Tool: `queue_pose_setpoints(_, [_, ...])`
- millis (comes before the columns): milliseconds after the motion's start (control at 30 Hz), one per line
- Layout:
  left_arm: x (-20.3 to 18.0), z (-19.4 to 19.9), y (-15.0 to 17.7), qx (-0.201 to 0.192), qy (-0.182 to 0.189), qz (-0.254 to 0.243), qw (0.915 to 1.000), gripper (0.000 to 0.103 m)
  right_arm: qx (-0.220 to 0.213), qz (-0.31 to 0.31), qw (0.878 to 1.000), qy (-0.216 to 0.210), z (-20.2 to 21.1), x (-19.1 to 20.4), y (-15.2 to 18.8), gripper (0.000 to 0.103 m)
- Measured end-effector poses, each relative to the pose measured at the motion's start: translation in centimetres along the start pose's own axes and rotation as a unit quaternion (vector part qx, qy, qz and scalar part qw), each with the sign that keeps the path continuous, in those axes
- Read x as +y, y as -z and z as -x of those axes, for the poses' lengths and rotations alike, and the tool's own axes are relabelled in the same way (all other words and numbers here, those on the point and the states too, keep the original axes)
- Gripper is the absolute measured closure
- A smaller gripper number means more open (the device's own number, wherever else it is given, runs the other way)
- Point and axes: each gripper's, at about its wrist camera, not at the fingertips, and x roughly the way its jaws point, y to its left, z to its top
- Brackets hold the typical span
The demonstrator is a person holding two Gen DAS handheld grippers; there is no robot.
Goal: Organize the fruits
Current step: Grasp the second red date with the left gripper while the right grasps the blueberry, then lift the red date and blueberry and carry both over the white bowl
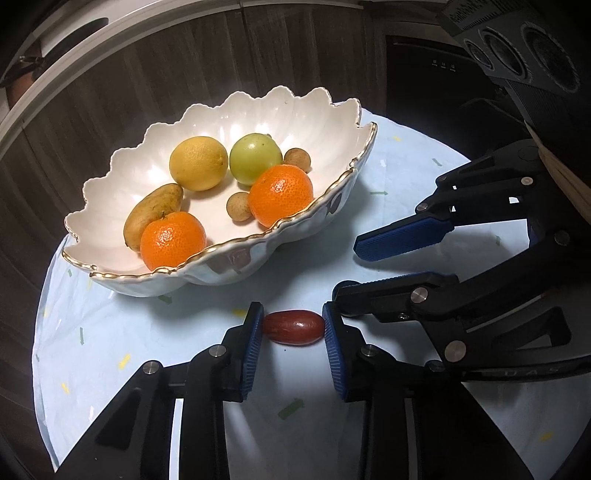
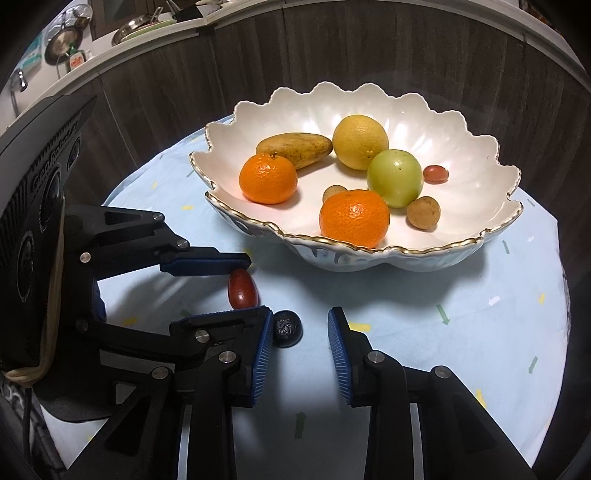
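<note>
Home kitchen, pans and dishes (image 2: 140, 26) piled on the white counter (image 2: 110, 50), dark wood cabinet fronts (image 2: 258, 55), fruit bowl (image 2: 480, 155) on a clothed table (image 2: 480, 314)

Dark round fruit (image 2: 287, 328) (hidden from left wrist) sits partly behind gripper finger (image 2: 260, 360)

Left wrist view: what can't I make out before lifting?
- Dark round fruit: absent from the left wrist view, behind the right gripper.
- Small red fruit in bowl: absent there too, behind the green fruit.
- Left gripper contact with red fruit: too tight to confirm.
</note>
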Motion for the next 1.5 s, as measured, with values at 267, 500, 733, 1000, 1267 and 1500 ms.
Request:
queue_pose_setpoints(267, [0.2, 0.8, 1.0, 0.001, -0.007, 0.006, 1.0000, 0.071, 0.005, 0.011, 1.000, -0.009, -0.7, 0.9, -0.1, 0.072])
queue_pose_setpoints(500, [0.5, 1.1, 1.5, 0.003, -0.012, 0.012, 0.9999, 0.071, 0.006, 0.008, 1.000, -0.013, -1.1, 1.5, -0.1, 0.082])
queue_pose_setpoints(733, [1.0, 1.4, 1.2, 0.001, -0.014, 0.026, 0.9996, 0.071, 0.007, 0.005, 1.000, -0.007, -0.7, 1.9, 0.0, 0.083])
queue_pose_setpoints(1000, [0.9, 2.9, 0.6, -0.012, -0.017, 0.028, 0.9994, 0.071, -0.010, -0.003, 1.000, 0.004, 1.2, 2.4, -0.1, 0.083])
queue_pose_setpoints(1267, [0.8, 5.7, 0.1, -0.031, -0.025, 0.032, 0.9987, 0.071, -0.033, -0.009, 0.999, 0.016, 4.5, 3.4, -0.1, 0.083])
queue_pose_setpoints(1500, [0.9, 8.3, -0.5, -0.046, -0.034, 0.044, 0.9974, 0.071, -0.059, -0.020, 0.998, 0.031, 7.2, 4.3, -0.5, 0.083])
